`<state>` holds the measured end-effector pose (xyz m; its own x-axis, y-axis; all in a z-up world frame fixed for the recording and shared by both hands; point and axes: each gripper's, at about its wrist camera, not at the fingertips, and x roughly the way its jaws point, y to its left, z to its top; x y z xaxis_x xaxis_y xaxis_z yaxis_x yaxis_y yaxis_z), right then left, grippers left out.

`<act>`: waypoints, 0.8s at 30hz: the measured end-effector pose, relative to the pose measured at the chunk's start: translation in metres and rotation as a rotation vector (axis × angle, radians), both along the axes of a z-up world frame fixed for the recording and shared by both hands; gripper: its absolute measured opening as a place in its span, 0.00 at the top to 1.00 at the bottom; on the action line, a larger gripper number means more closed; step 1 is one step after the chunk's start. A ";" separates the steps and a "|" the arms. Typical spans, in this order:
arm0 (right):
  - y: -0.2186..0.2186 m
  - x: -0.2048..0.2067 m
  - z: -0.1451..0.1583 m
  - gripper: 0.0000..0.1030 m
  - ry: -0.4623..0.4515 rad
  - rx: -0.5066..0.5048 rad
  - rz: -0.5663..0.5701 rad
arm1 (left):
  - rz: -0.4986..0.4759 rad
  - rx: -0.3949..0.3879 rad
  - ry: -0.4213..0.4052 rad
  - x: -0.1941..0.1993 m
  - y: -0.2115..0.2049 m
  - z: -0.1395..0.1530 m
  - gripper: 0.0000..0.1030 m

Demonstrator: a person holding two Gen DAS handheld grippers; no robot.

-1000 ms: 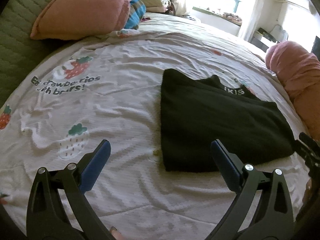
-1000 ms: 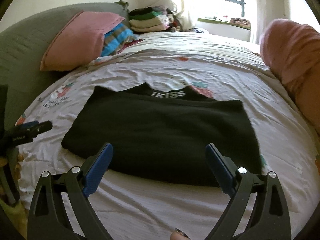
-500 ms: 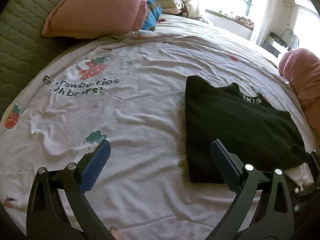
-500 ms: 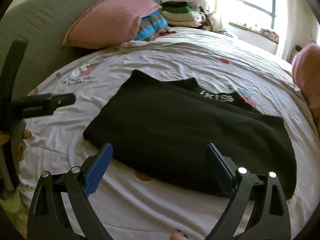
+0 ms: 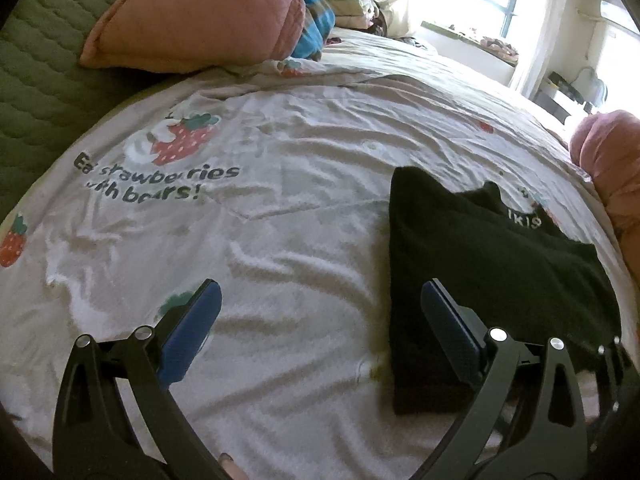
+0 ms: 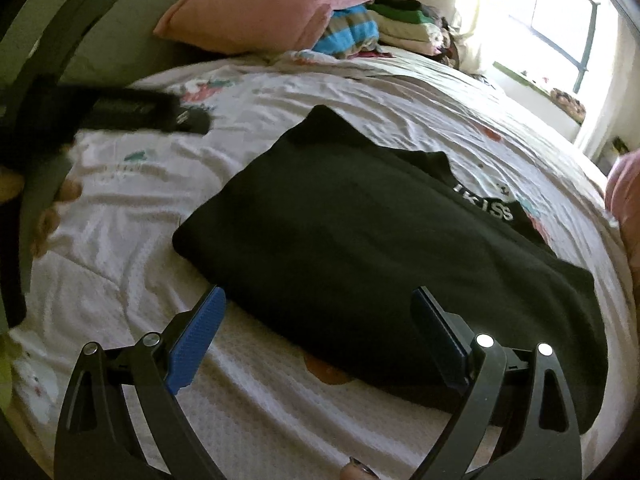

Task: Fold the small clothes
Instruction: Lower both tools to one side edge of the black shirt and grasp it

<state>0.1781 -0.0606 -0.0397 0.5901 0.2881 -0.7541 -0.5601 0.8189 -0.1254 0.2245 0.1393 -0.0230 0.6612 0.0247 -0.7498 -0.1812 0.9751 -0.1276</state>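
A black garment [image 5: 488, 268] lies folded flat on the strawberry-print bedspread [image 5: 280, 216], white lettering at its far edge. My left gripper [image 5: 320, 312] is open above the bedspread at the garment's left edge, its right finger over the near-left corner, nothing between the fingers. In the right wrist view the same black garment [image 6: 380, 240] fills the middle. My right gripper [image 6: 320, 320] is open at its near edge, holding nothing, the right finger over the cloth. The left gripper's body [image 6: 120, 112] appears blurred at the far left with a hand [image 6: 48, 216].
A pink pillow [image 5: 200, 20] leans on the green quilted headboard [image 5: 36, 64], a striped blue cloth [image 5: 316, 32] and a stack of folded clothes [image 6: 404, 20] beyond it. A pink bolster [image 5: 608, 168] lies along the right side. A bright window [image 6: 560, 20] is at the back.
Both views have swung left: the garment sits further right in the left wrist view, and nearer and larger in the right wrist view. The left gripper has come closer to the right one.
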 end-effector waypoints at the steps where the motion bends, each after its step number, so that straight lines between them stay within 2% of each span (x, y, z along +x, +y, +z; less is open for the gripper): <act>1: 0.004 -0.001 -0.002 0.10 -0.011 -0.019 0.013 | 0.001 -0.004 0.002 0.005 0.000 -0.002 0.09; 7: 0.023 -0.007 -0.016 0.10 -0.062 -0.113 0.068 | -0.035 0.023 -0.005 0.022 -0.012 -0.007 0.09; 11: 0.029 -0.005 -0.025 0.10 -0.087 -0.167 0.064 | -0.056 0.021 0.002 0.038 -0.018 -0.011 0.09; 21: 0.041 0.019 -0.036 0.07 -0.101 -0.199 0.035 | -0.080 0.029 0.027 0.074 -0.022 -0.024 0.09; 24: 0.047 0.024 -0.038 0.07 -0.117 -0.210 0.036 | -0.082 0.004 0.045 0.085 -0.018 -0.030 0.09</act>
